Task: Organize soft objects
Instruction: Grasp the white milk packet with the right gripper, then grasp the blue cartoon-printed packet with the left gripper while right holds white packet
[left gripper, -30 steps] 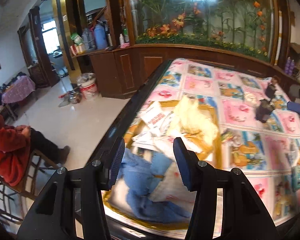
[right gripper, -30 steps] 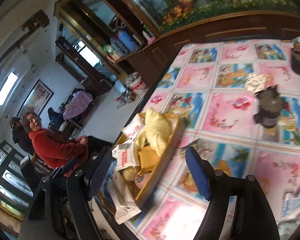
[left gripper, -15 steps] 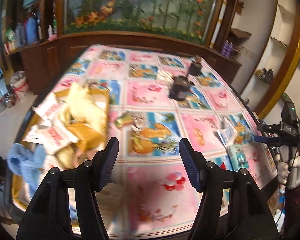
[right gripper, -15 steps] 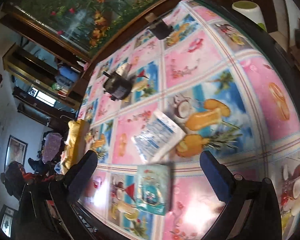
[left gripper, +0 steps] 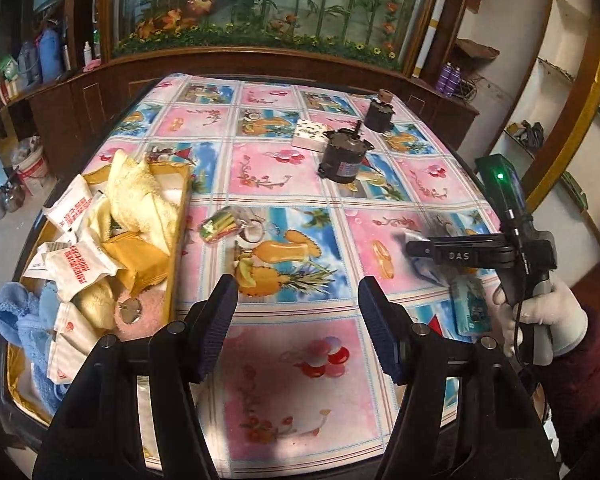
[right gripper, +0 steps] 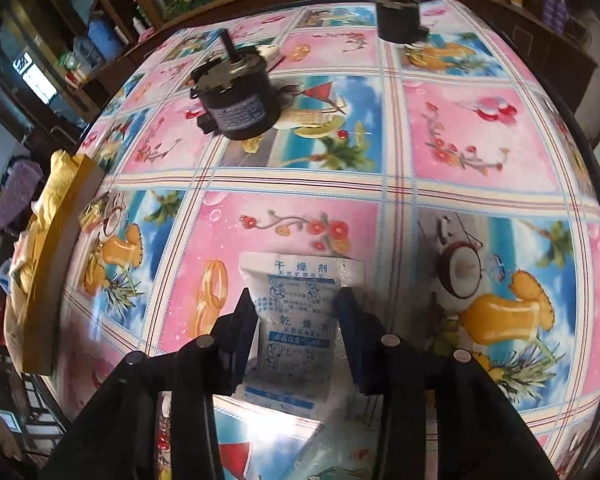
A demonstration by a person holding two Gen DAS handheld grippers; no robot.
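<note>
Right tool closing on a white sachet, left tool spread over the worktop

Left wrist view: the left tool (left gripper: 298, 308) hangs spread and empty above the worktop (left gripper: 284, 184); the tray (left gripper: 179, 216) of soft packets sits at its left edge (heaped high). Right wrist view: the right tool (right gripper: 296, 312) has just been closing, its jaws pinching the white sachet (right gripper: 300, 300) lying on the worktop.

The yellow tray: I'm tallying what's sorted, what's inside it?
Yellow tray holds white sachets, yellow cloths, blue towel and a pink cloth. Anything beneath the pile is covered.
</note>
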